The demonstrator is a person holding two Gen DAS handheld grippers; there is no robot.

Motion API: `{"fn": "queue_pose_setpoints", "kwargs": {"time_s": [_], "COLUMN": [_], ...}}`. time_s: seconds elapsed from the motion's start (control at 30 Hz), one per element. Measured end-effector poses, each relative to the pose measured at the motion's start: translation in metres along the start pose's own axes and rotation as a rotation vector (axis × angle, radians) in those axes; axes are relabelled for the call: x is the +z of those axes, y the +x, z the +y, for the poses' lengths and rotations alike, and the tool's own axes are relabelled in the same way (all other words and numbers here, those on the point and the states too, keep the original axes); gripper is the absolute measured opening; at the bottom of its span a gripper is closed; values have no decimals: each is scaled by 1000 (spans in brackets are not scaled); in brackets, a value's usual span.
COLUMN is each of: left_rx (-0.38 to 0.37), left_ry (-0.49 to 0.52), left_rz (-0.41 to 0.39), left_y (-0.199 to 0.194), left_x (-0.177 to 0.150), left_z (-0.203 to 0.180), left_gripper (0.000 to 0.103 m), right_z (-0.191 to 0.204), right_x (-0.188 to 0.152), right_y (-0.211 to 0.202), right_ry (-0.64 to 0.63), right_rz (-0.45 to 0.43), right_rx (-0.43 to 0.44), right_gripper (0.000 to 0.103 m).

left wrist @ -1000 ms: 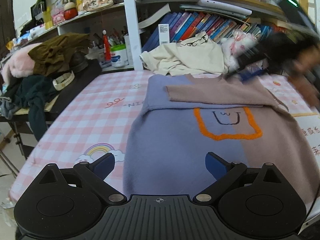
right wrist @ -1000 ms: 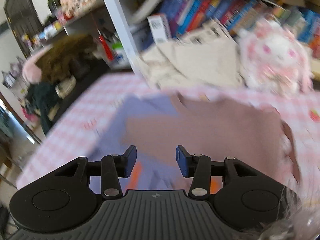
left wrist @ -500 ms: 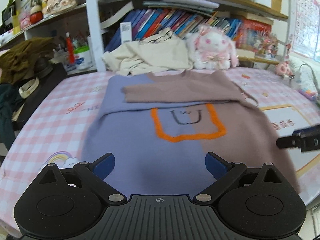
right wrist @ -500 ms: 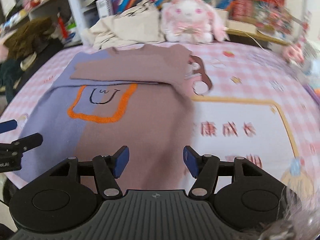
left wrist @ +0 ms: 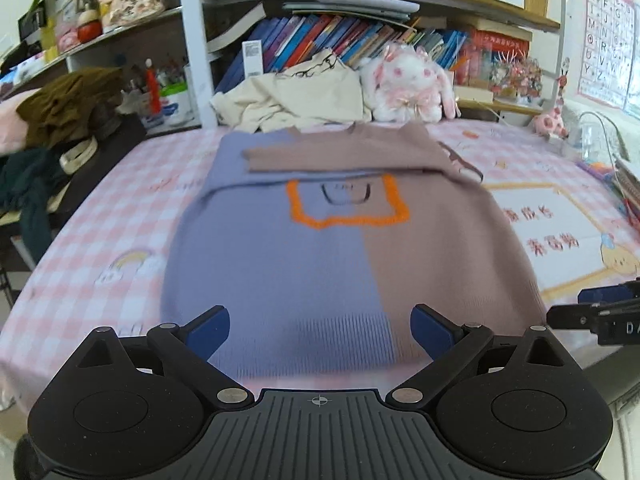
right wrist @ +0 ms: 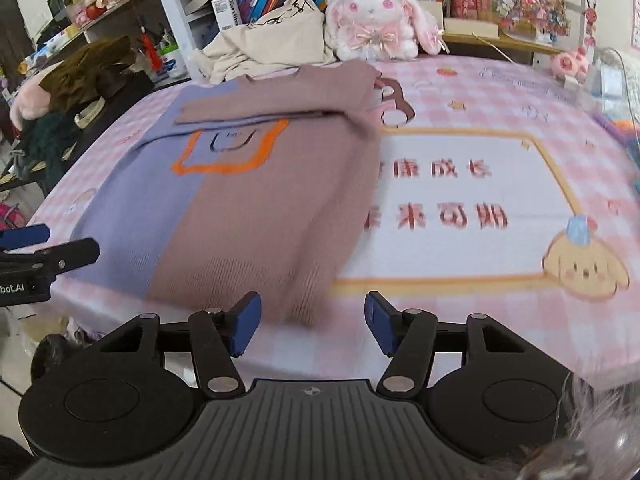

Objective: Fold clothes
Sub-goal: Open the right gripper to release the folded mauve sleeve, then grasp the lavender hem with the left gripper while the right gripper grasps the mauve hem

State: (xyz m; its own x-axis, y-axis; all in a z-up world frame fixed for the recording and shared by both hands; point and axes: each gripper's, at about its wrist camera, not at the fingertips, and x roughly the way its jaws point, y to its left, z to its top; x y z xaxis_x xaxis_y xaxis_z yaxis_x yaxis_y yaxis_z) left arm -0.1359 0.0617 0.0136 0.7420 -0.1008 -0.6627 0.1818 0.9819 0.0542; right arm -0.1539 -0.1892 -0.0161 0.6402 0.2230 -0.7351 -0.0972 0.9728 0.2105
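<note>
A sweater, half lavender and half mauve-brown with an orange outlined patch, lies flat on the pink checked table; it shows in the left wrist view and the right wrist view. Both sleeves are folded across its chest. My left gripper is open and empty over the sweater's near hem. My right gripper is open and empty at the hem's right corner. Each gripper's fingers show at the edge of the other view.
A cream garment and a white plush rabbit sit at the table's back by the bookshelf. A pile of dark clothes lies on a side table at left. A printed mat covers the table's right part.
My right gripper has come back from the far side of the sweater to the near hem's right corner. My left gripper has shifted right, centring on the hem. Both stay open.
</note>
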Motion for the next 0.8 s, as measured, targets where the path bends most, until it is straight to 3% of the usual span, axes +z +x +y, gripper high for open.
{"fn": "queue_pose_setpoints", "kwargs": {"time_s": [0.13, 0.3, 0.63, 0.73, 0.8], "left_rx": [17, -3, 43, 27, 5], "left_ry": [21, -43, -218, -288, -338], "left_rz": [28, 49, 64, 105, 133], "left_y": [-15, -14, 11, 26, 37], "left_x": [-19, -23, -16, -15, -16], "left_z": [-1, 9, 87, 112, 124], "left_gripper": [99, 99, 97, 88, 75], "right_z": [-2, -8, -1, 2, -4], "right_x": [-21, -36, -8, 2, 8], "right_y": [-11, -29, 0, 11, 20], "right_ry": [85, 133, 188, 186, 248], "right_rz": [-17, -20, 9, 11, 16], "right_rx": [-24, -73, -104, -115, -99], "right_gripper": [48, 47, 47, 44, 38]}}
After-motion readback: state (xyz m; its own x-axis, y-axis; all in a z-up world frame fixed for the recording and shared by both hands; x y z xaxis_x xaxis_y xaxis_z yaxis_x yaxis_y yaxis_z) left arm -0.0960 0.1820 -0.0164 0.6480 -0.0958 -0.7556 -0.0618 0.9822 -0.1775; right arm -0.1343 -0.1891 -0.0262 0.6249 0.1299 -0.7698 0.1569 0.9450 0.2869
